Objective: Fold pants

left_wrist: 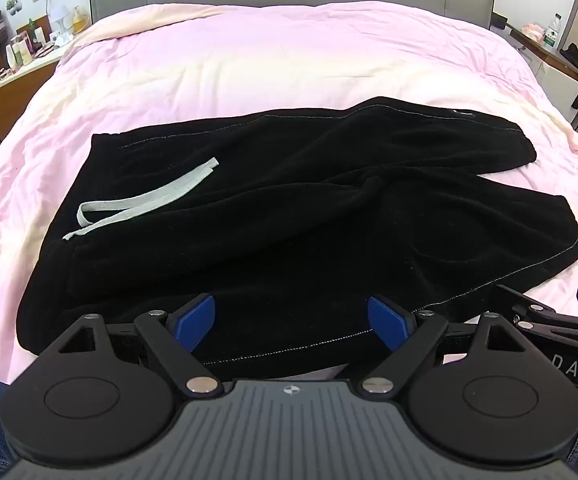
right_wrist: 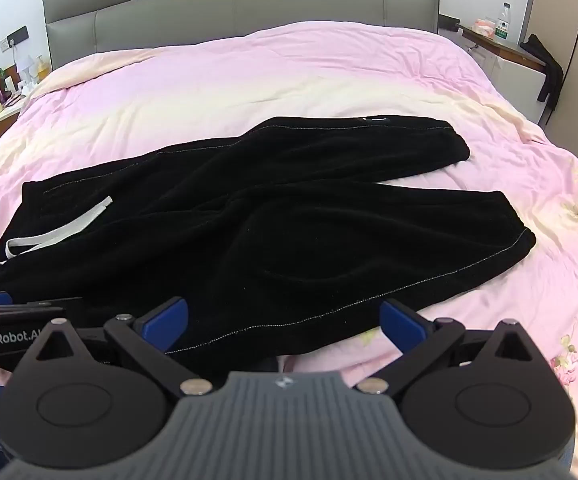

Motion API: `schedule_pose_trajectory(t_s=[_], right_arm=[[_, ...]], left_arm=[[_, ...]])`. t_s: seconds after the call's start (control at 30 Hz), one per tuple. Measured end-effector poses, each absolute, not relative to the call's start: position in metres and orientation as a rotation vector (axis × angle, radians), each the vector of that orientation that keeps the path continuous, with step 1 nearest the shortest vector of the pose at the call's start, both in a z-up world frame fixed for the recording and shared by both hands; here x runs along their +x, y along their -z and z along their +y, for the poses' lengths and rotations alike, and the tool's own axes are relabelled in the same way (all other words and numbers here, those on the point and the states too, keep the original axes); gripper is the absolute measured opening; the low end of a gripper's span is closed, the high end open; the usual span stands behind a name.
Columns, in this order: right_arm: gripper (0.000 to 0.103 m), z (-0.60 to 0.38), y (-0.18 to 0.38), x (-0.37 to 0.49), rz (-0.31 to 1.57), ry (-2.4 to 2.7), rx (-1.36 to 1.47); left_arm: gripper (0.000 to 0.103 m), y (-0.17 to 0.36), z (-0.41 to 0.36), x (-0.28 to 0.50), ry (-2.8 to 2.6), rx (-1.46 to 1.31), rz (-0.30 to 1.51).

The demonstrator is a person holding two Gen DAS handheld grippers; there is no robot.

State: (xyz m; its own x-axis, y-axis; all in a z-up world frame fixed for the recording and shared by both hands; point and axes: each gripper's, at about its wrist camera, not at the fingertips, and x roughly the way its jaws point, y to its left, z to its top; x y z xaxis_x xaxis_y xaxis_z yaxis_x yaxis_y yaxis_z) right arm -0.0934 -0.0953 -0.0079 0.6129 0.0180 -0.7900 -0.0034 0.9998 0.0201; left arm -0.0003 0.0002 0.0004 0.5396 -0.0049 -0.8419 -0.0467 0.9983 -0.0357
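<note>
One pair of black sweatpants (left_wrist: 289,208) lies spread across a pink bedsheet (left_wrist: 249,64), waistband to the left and two legs running right, the far leg (right_wrist: 349,144) and near leg (right_wrist: 369,232) splitting apart toward their cuffs. A single pale grey drawstring (left_wrist: 141,200) loops over the fabric near the waistband. Two hand-held grippers hover at the near edge of the bed: the left gripper (left_wrist: 291,322) has its blue-padded fingers (left_wrist: 197,320) spread wide above the near seam of the pants, gripping nothing, and the right gripper (right_wrist: 285,320) is likewise wide open, one pad over the hem of the near leg, the other over bare sheet. Whether any pad touches the cloth cannot be told. A grey upholstered headboard (right_wrist: 241,4) closes the far side. A cluttered bedside cabinet (left_wrist: 13,68) stands at far left; at far right a shelf holds one plastic bottle (right_wrist: 503,20), with a dark garment (right_wrist: 549,68) hanging beside it.
</note>
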Motion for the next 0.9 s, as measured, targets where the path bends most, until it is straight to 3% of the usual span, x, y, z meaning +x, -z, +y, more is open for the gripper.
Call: schedule_pose_trajectory(t_s=[0.9], right_arm=[[0.098,-0.0902,0.0152,-0.0938,0.914,-0.01,0.017]], left_arm=[[0.101,0.0027,-0.0021,-0.0007,-0.019,-0.054,1.01]])
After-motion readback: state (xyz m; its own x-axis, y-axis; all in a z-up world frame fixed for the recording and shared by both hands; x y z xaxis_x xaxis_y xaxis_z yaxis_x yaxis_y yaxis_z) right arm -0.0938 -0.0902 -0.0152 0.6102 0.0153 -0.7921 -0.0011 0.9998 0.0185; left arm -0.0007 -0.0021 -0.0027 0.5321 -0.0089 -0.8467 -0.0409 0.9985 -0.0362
